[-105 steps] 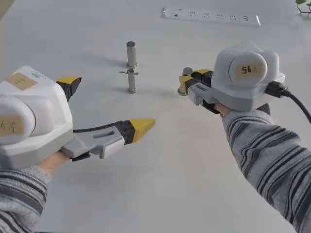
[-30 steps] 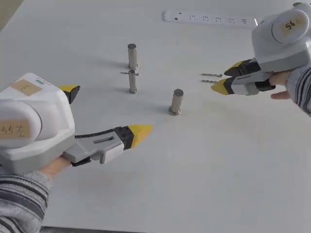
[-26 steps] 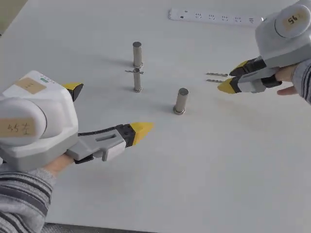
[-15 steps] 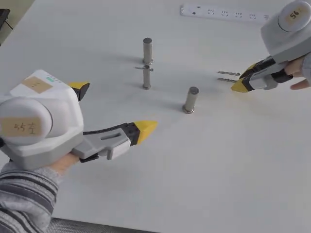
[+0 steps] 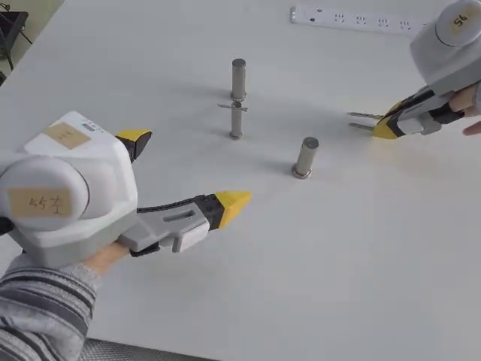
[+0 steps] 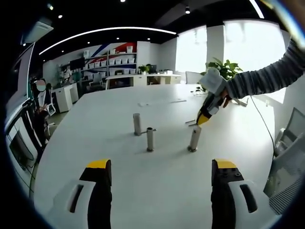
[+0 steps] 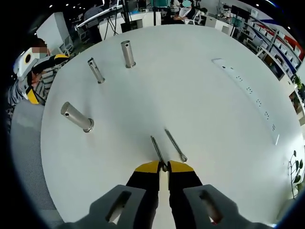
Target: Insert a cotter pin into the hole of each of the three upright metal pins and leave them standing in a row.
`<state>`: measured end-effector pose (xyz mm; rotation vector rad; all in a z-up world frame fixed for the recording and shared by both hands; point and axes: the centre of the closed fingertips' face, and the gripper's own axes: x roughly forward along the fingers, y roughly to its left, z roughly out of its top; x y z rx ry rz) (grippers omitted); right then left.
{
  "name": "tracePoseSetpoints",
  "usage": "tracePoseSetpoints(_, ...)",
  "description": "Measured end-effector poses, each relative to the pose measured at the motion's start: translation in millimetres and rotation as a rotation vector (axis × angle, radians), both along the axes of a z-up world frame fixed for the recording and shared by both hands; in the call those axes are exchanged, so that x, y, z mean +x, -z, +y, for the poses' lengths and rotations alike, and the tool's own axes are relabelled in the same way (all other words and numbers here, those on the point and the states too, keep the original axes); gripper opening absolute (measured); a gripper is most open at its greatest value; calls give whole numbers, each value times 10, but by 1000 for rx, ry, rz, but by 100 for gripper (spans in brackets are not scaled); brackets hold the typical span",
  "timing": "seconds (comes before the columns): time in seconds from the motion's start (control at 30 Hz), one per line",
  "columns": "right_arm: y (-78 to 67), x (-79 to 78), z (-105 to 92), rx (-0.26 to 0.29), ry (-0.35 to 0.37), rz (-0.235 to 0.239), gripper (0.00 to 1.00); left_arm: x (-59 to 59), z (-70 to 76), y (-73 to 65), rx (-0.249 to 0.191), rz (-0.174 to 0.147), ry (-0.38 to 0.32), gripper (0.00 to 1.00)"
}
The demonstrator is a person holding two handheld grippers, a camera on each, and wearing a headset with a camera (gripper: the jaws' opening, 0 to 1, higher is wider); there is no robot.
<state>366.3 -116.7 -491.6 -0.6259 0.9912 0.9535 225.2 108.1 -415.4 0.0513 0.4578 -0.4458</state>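
Steel on white: three upright pins stand on the table (image 5: 338,263). The far pin (image 5: 239,75) and the right-hand pin (image 5: 305,154) are bare. The middle pin (image 5: 237,126) already carries an inserted cotter pin (image 5: 228,106) through its hole.

Well to the right, the right gripper (image 7: 164,167) has its jaws drawn narrow onto the near end of a loose cotter pin (image 7: 157,149). A second cotter pin (image 7: 175,144) lies just beside it. The left gripper (image 5: 184,171) hovers near the person, jaws spread wide and holding nothing.

The grip is only on the pin's tip, so the cotter could swivel or slip out on lifting. It may also drag its neighbour along, since the two lie so close. An off-axis push into the small hole could topple a free-standing pin. The right-hand pin also stands out of line with the other two.

A second ago the right gripper's jaws were apart above the cotter pins; now they have closed. Earlier still, that gripper was at the right-hand pin. The left gripper's spread is unchanged.
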Motion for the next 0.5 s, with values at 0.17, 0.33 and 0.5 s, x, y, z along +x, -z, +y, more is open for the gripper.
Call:
tracePoseSetpoints(0.17, -10, -58, 30, -55, -106, -43, 0, -1, -5, 20, -1, 8, 4, 84)
tracePoseSetpoints(0.33, -22, -98, 50, -76, -143, -67, 0, -11, -25, 34, -7, 17, 17, 83)
tracePoseSetpoints(0.5, -52, -135, 71, -59, -160, -98, 0, -12, -45, 17, -10, 18, 32, 81)
